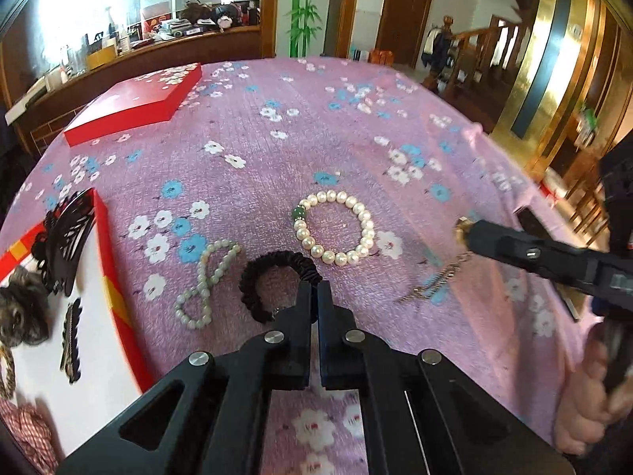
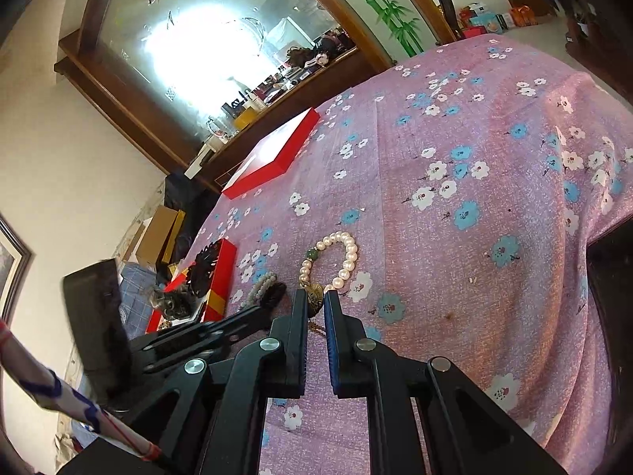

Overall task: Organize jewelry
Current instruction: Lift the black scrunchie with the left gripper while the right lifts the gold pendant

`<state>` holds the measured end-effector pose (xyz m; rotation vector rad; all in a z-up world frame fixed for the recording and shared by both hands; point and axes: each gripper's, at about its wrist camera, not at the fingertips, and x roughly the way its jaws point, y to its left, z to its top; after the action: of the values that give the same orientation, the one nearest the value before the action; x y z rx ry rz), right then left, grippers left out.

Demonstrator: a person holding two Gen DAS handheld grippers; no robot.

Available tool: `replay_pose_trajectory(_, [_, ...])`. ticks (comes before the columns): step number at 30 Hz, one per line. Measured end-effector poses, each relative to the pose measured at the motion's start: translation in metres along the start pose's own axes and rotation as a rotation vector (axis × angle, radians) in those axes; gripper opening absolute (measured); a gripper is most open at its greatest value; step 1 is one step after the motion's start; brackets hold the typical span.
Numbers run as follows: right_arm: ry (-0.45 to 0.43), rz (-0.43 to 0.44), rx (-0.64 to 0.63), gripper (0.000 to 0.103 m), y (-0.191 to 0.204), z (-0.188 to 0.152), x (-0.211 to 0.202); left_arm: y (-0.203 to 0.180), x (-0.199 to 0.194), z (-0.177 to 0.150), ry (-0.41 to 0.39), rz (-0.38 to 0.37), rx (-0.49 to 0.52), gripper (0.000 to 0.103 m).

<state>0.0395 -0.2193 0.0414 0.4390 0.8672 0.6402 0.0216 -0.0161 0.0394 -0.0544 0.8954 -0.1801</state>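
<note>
The black ruffled fabric scrunchie [image 1: 277, 277] lies on the pink flowered cloth [image 1: 300, 138], its right edge pinched between the closed jaws of the left gripper [image 1: 314, 289]. The right gripper [image 2: 315, 301] clamps a round gold pendant [image 2: 314, 297] on a chain beside the white pearl bracelet with 1 green bead [image 1: 336, 229].

Both wrist views look down closely, sharing the pearl bracelet [image 1: 335, 228].

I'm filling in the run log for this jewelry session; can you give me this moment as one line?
left claw: shut on black scrunchie | right claw: shut on gold pendant | pearl bracelet: loose on cloth
</note>
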Motion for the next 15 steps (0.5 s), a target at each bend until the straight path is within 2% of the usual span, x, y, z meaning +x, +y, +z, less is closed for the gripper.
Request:
replay_pose_trajectory(7, [-0.009,0.015,-0.024,0.009,0.005,0.0,-0.001,0.015,-0.04,-0.004,-0.065,-0.05,-0.065,0.002])
replay_pose_trajectory(15, [-0.033,0.039,-0.065,0.009,0.013,-0.002,-0.007,0.029,-0.069,-0.009,-0.107,-0.057,-0.104,0.002])
